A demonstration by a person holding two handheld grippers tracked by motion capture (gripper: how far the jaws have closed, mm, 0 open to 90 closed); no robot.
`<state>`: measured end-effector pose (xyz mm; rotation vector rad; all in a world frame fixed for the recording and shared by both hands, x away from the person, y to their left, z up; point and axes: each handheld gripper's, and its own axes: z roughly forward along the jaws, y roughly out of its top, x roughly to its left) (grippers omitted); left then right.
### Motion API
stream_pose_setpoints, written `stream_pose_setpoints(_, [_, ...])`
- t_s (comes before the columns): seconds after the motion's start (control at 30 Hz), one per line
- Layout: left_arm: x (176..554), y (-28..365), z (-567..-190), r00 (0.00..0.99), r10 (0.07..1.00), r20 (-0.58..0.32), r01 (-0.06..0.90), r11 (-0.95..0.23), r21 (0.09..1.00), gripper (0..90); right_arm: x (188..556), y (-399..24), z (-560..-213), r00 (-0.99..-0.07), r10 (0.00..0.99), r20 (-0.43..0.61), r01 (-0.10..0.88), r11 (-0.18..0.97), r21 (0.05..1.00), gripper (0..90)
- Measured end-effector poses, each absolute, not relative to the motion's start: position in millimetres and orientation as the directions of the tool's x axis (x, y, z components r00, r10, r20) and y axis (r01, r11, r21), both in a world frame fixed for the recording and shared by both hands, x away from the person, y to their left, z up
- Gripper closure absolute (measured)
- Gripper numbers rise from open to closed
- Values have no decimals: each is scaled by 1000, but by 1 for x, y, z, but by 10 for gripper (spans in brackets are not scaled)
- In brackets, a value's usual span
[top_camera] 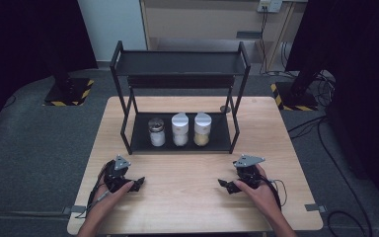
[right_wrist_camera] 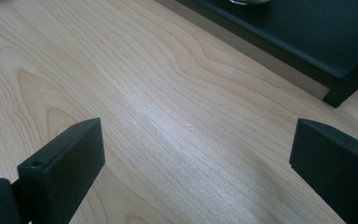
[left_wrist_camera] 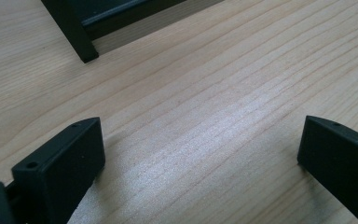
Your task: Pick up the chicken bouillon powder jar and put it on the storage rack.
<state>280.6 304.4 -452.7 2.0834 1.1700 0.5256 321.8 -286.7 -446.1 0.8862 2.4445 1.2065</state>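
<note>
Three jars stand in a row on the bottom shelf of a black rack (top_camera: 179,64), all upright and close together. The clear jar (top_camera: 156,132), with a dark metal top and white contents low down, is at the rack's left end. The white-lidded jar (top_camera: 180,129), with pale contents, is in the middle. The jar of yellowish grains (top_camera: 202,129), also white-lidded, is at the right. They are the things nearest the tools, and neither tool touches them.

The rack sits on the far half of a pale wooden worktop (top_camera: 187,207), with its open front facing the person. Its upper shelf (top_camera: 180,57) is a dark tray above the jars.

In front of the rack, off its left front leg, the left tool (top_camera: 137,184) rests low on the worktop with its jaws spread wide and nothing between them; its own view has that leg (left_wrist_camera: 72,32) and bare wood ahead. Off the rack's right front leg, the right tool (top_camera: 225,185) lies likewise, jaws wide apart and holding nothing, with the bottom shelf edge (right_wrist_camera: 279,46) across the top of its view. Both tools point inward toward each other, well apart.
</note>
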Motion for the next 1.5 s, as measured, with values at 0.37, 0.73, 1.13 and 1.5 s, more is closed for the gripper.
stream_pose_setpoints(0.37, [281,304,-453,515,857,17,582,-364,727,0,327,-277,-449,-761,648,15,435,493,753,38])
stream_pose_setpoints(0.73, [281,304,-453,515,857,17,583,-364,727,0,327,-270,-452,-755,656,-16,438,522,732,24])
stream_pose_setpoints(1.13, [281,305,-453,515,857,17,582,-364,727,0,328,-270,-452,-755,655,-16,438,523,731,12])
stream_pose_setpoints(1.5, [280,304,-453,514,858,20,580,-364,728,0,327,-269,-452,-755,656,-18,438,524,731,11])
